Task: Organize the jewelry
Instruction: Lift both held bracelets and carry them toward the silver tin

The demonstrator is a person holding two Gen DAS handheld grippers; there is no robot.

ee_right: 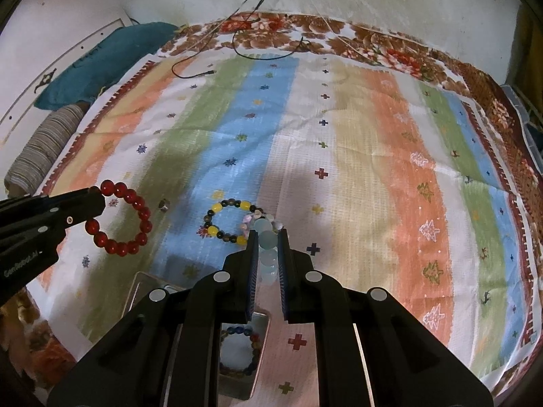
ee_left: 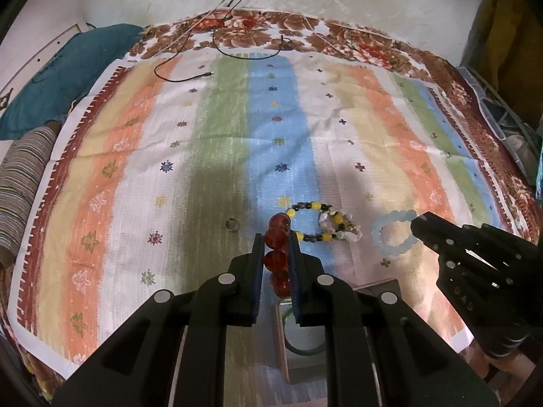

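Both sets of jaws are clamped on bracelets: the red bead bracelet [ee_right: 119,218] is gripped by the left gripper [ee_left: 277,251], the pale blue bracelet [ee_left: 393,236] by the right gripper [ee_right: 267,254]. Between them, a yellow-and-dark bracelet [ee_right: 228,222] lies on the striped cloth [ee_right: 356,156], beside a small ring [ee_left: 231,224].

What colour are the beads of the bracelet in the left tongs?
Deep translucent red round-bead bracelet; the right wrist view shows it best, held by the left tongs.
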